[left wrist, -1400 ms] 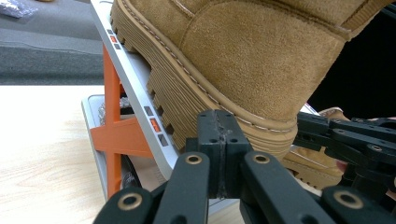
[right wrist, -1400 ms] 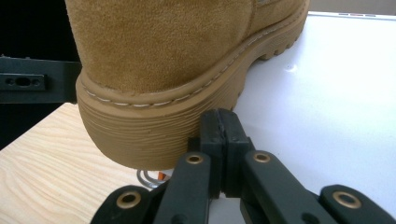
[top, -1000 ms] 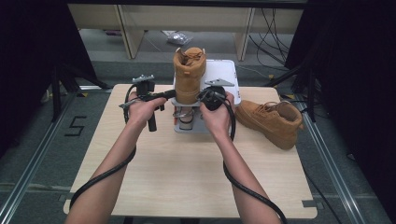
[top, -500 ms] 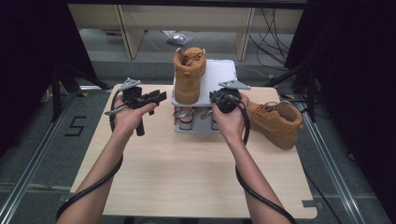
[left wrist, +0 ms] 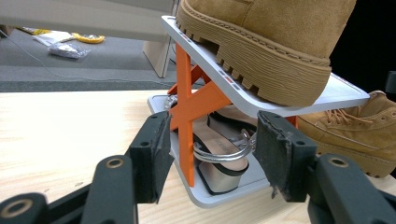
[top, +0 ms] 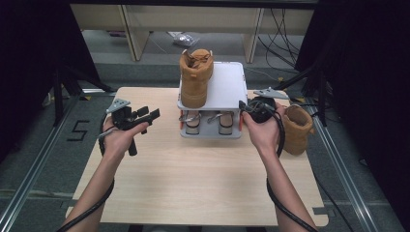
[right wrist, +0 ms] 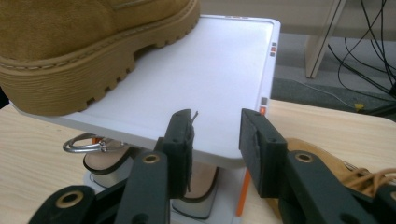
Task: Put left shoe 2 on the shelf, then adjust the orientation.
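Observation:
A two-tier shoe rack (top: 225, 84) with white shelves and orange struts stands at the back middle of the table. A tan boot (top: 196, 77) stands on the left of its top shelf, and two sandals (top: 192, 123) sit on the lower shelf. A second tan boot (top: 297, 128) rests on the table to the right, partly behind my right hand. My left gripper (top: 153, 114) is left of the rack and its jaws have just been opening; they stand wide (left wrist: 210, 149) with nothing between them. My right gripper (top: 243, 107) is at the rack's right front corner; its jaws (right wrist: 215, 140) have also been opening and hold nothing.
The wooden table (top: 193, 183) has bare room in front of the rack. Furniture legs and a plastic bag (top: 183, 38) are on the floor behind, with cables (top: 280, 29) at the back right. Metal rails run along both sides.
Both hands have drawn away from the rack's front, the left one leftward and the right one rightward. Both pairs of jaws have opened.

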A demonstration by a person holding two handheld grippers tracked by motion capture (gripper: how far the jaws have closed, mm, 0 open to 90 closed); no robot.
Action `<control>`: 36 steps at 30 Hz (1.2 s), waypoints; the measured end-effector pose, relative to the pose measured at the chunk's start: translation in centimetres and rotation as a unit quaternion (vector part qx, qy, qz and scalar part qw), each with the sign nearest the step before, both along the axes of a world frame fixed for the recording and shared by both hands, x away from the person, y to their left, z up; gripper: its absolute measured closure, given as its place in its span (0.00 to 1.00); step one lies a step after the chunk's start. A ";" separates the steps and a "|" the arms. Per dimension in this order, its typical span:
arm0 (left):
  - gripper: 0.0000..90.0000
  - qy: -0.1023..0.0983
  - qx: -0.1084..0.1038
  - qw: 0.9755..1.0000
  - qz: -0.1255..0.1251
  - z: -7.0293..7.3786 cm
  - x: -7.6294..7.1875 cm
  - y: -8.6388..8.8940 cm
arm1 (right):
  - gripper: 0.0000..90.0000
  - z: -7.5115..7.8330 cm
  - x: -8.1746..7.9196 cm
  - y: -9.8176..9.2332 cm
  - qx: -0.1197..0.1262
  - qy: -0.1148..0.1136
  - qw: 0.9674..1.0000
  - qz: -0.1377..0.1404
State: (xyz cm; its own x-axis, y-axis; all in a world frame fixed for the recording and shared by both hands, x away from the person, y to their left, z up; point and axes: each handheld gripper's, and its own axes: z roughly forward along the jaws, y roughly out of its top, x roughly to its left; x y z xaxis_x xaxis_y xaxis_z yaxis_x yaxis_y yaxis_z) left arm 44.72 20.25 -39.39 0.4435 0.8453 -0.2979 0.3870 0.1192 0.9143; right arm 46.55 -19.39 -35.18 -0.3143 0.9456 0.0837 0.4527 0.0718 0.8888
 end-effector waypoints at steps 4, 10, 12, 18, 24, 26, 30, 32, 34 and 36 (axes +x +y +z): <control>0.50 -0.004 0.004 1.000 0.004 -0.5 -0.4 0.2 | 0.70 -0.1 -0.3 -0.6 -0.005 0.007 1.000 -0.005; 0.52 0.003 0.009 1.000 0.009 -1.6 -1.2 0.9 | 0.67 -0.2 -0.4 -2.2 -0.018 0.010 1.000 -0.005; 0.52 0.006 0.012 1.000 0.012 -2.1 -1.6 1.2 | 0.67 -0.3 -0.4 -2.8 -0.026 0.018 0.999 -0.003; 0.52 0.011 0.015 1.000 0.017 -3.9 -2.8 1.9 | 0.65 -0.6 -0.7 -5.5 -0.048 0.037 0.998 -0.011; 0.52 0.009 0.017 1.000 0.016 -5.2 -4.2 2.5 | 0.63 -1.1 -1.5 -9.3 -0.059 0.068 0.995 -0.053; 0.51 0.013 0.015 1.000 0.018 -5.5 -4.6 2.6 | 0.63 -1.3 -1.4 -11.2 -0.078 0.070 0.993 -0.058; 0.51 0.017 0.012 1.000 0.017 -6.1 -5.1 2.5 | 0.61 -1.4 -1.5 -13.3 -0.088 0.084 0.990 -0.077; 0.51 0.019 0.009 1.000 0.015 -6.4 -5.3 2.4 | 0.61 -1.6 -1.5 -13.8 -0.098 0.094 0.988 -0.069; 0.51 0.020 0.008 1.000 0.013 -6.6 -5.4 2.2 | 0.60 -2.2 -1.4 -14.1 -0.107 0.107 0.987 -0.062; 0.51 0.022 0.010 1.000 0.009 -6.8 -5.4 2.0 | 0.59 -2.7 -1.2 -14.2 -0.107 0.124 0.985 -0.056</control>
State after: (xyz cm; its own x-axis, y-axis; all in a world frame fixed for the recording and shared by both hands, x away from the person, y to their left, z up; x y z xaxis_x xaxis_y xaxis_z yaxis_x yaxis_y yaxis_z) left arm 39.28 22.28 -46.18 0.4153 0.8589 -0.2997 0.4246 0.1084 0.8989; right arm 45.35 -33.57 -37.85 -0.2025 0.9775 -0.0597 0.6691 0.1826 0.7204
